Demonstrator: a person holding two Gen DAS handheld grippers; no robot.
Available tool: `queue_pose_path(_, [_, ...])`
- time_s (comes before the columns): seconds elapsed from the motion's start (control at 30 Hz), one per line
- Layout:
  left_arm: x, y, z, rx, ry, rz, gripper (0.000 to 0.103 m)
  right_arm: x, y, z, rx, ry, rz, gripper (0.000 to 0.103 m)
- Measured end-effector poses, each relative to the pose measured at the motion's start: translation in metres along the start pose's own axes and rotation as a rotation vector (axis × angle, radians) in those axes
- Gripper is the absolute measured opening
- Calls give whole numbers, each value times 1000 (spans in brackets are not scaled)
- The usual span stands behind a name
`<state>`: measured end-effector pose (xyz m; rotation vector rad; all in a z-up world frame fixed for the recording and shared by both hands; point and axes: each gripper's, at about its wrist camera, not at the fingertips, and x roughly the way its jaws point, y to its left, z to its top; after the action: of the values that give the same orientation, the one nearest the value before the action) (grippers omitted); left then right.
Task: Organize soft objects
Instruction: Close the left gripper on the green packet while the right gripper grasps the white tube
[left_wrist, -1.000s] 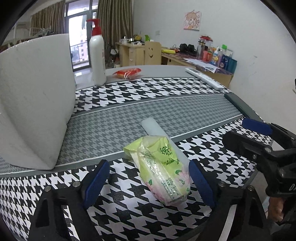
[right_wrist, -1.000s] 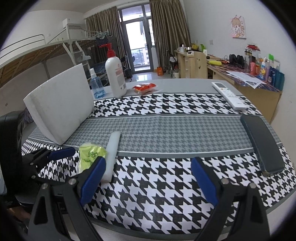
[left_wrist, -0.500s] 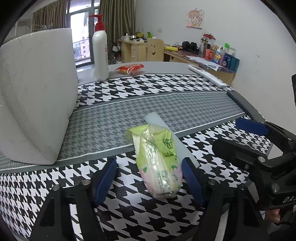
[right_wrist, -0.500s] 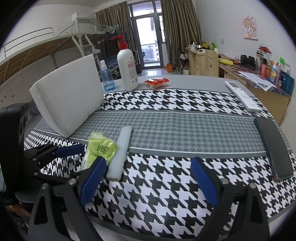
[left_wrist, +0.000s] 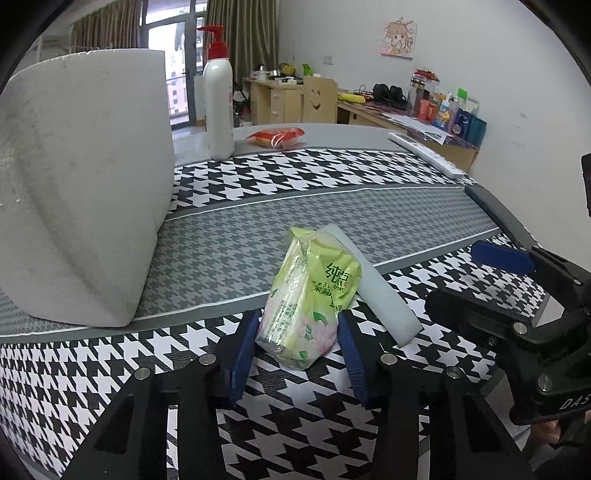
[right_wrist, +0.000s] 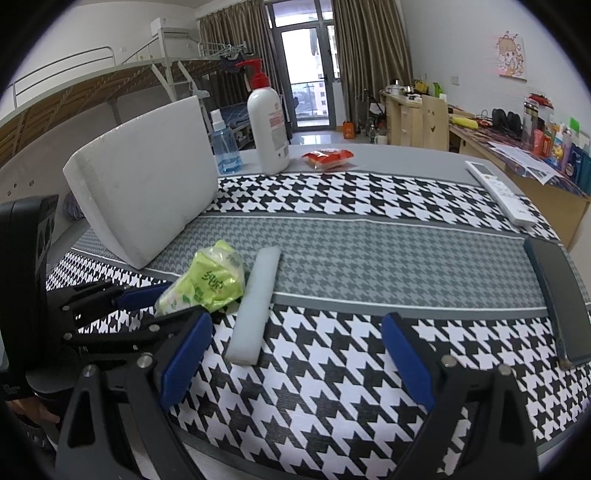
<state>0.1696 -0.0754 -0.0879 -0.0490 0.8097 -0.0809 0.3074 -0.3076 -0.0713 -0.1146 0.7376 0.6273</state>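
Observation:
A green tissue pack (left_wrist: 306, 295) (right_wrist: 207, 284) stands tipped on its edge on the houndstooth table cloth (left_wrist: 295, 417). My left gripper (left_wrist: 299, 350) (right_wrist: 162, 302) is around its near end. The jaws are closing, and both blue pads touch the pack's sides. A white foam strip (left_wrist: 373, 291) (right_wrist: 255, 306) lies against the pack's right side. A big white foam block (left_wrist: 81, 184) (right_wrist: 144, 192) leans at the left. My right gripper (right_wrist: 295, 358) (left_wrist: 476, 284) hovers open near the table's front edge, right of the strip, with nothing between its fingers.
At the back stand a white pump bottle (right_wrist: 267, 129) and a blue spray bottle (right_wrist: 225, 147), with a red snack pack (right_wrist: 327, 158) beside them. A white remote (right_wrist: 498, 192) and a dark phone (right_wrist: 557, 295) lie along the right edge.
The left jaws have narrowed from wide apart until they meet the green pack, which has turned from lying flat to standing on its edge. The right gripper has hardly moved.

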Motion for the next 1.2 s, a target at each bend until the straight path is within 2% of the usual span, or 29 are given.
queue_pose_path(0.4, [-9, 16, -1, -21, -25, 31, 45, 12, 18, 4, -44, 26, -8, 94])
queue_pose_path(0.53, [-12, 20, -3, -17, -28, 31, 45, 17, 24, 4, -61, 46, -15, 83])
queue_pose_path(0.7, [-15, 23, -4, -17, -31, 31, 45, 23, 28, 2, -73, 74, -15, 63])
queue_pose_path(0.83, [-15, 24, -4, -14, -30, 25, 45, 24, 32, 1, -81, 82, -26, 59])
queue_pose_path(1.0, [-15, 24, -4, -6, -29, 19, 45, 32, 35, -1, -77, 115, -61, 45])
queue_pose_path(1.2, [-14, 25, -2, -1, -29, 14, 45, 32, 39, -2, -82, 121, -71, 41])
